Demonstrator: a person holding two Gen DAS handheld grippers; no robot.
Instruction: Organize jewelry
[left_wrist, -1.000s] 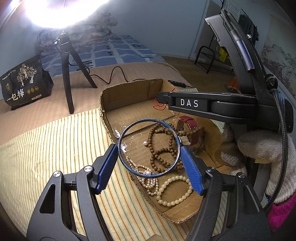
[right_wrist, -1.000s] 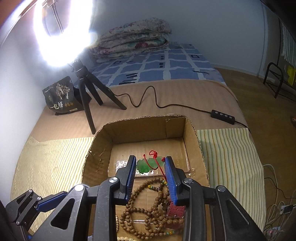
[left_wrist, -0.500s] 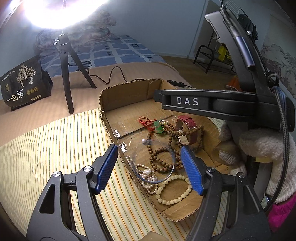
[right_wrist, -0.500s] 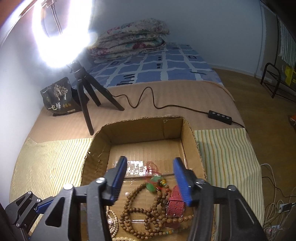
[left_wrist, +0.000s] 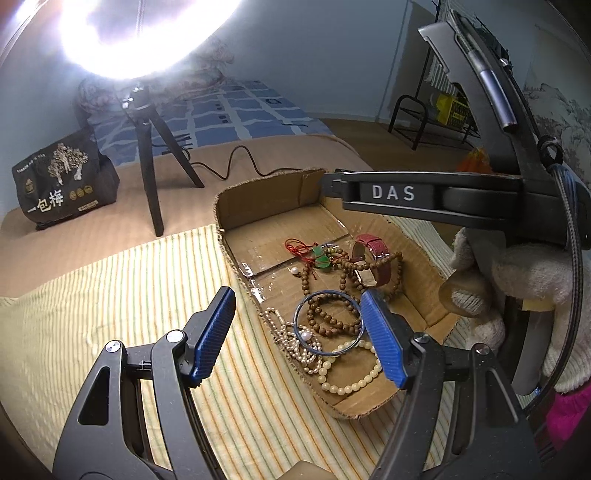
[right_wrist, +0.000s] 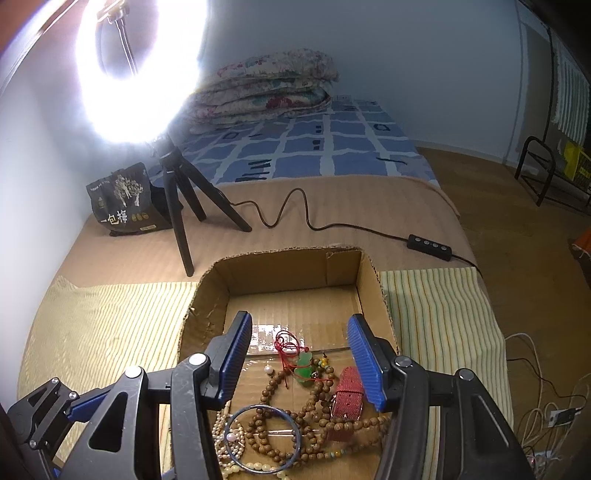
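Note:
An open cardboard box (left_wrist: 258, 199) (right_wrist: 284, 266) lies on a striped cloth and holds the jewelry. Inside lie a blue bangle (left_wrist: 328, 322) (right_wrist: 263, 438), brown wooden bead strings (left_wrist: 332, 314) (right_wrist: 314, 402), a pearl strand (left_wrist: 295, 343), a cream bead bracelet (left_wrist: 351, 373), a green pendant on red cord (left_wrist: 320, 257) (right_wrist: 303, 367) and a red watch strap (left_wrist: 376, 258) (right_wrist: 349, 391). My left gripper (left_wrist: 297, 332) is open and empty above the box's near left wall. My right gripper (right_wrist: 300, 363) is open and empty above the pendant.
A ring light on a black tripod (left_wrist: 147, 177) (right_wrist: 177, 206) stands behind the box, its cable and switch (right_wrist: 430, 246) trailing right. A dark snack bag (left_wrist: 59, 181) (right_wrist: 123, 201) sits at the back left. A folded quilt (right_wrist: 266, 88) lies on the blue bed.
My left gripper opened and let the blue bangle drop into the box. My right gripper opened and released the green pendant, which now lies on the box floor.

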